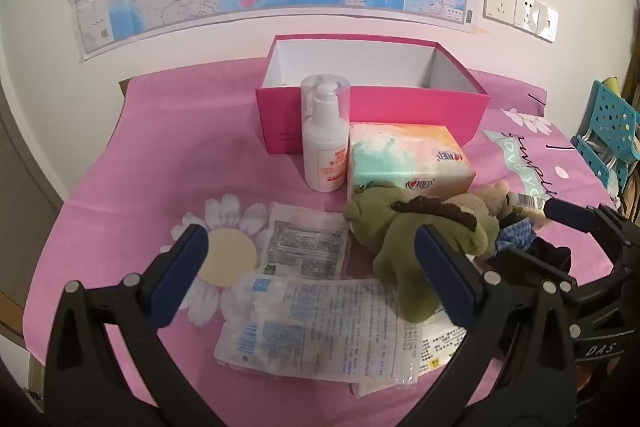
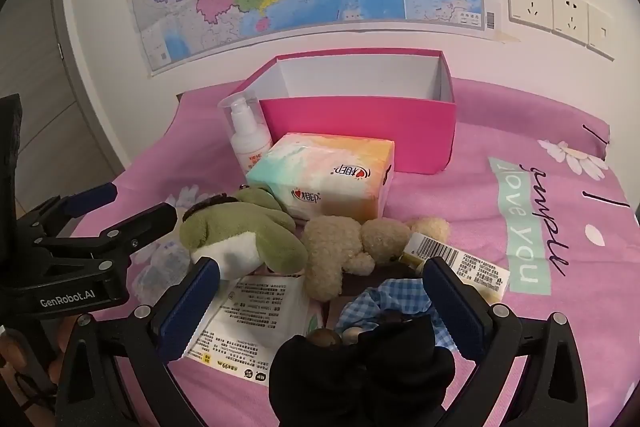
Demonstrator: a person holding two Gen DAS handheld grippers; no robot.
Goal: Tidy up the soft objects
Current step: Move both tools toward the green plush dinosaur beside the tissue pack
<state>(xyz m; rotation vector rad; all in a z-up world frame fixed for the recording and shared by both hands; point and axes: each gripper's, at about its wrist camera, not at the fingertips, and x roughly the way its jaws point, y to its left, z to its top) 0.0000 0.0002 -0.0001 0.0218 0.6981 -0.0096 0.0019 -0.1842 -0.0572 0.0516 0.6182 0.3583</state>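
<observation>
A green plush dinosaur (image 1: pixel 420 239) lies on the pink sheet, also in the right wrist view (image 2: pixel 244 231). A beige teddy bear (image 2: pixel 352 247) lies beside it, with a blue checked cloth and black fabric item (image 2: pixel 368 363) in front. A tissue pack (image 2: pixel 328 183) sits behind them, before an open pink box (image 2: pixel 356 119). My left gripper (image 1: pixel 312 263) is open over flat plastic packets (image 1: pixel 320 331), its right finger against the dinosaur. My right gripper (image 2: pixel 320 303) is open, empty, straddling the black and checked fabric.
A white pump bottle (image 1: pixel 324 143) stands left of the tissue pack. A paper packet (image 2: pixel 256 323) and a barcoded packet (image 2: pixel 452 259) lie by the toys. A map and wall sockets (image 2: pixel 552 7) are behind. A teal rack (image 1: pixel 608 131) stands at the right.
</observation>
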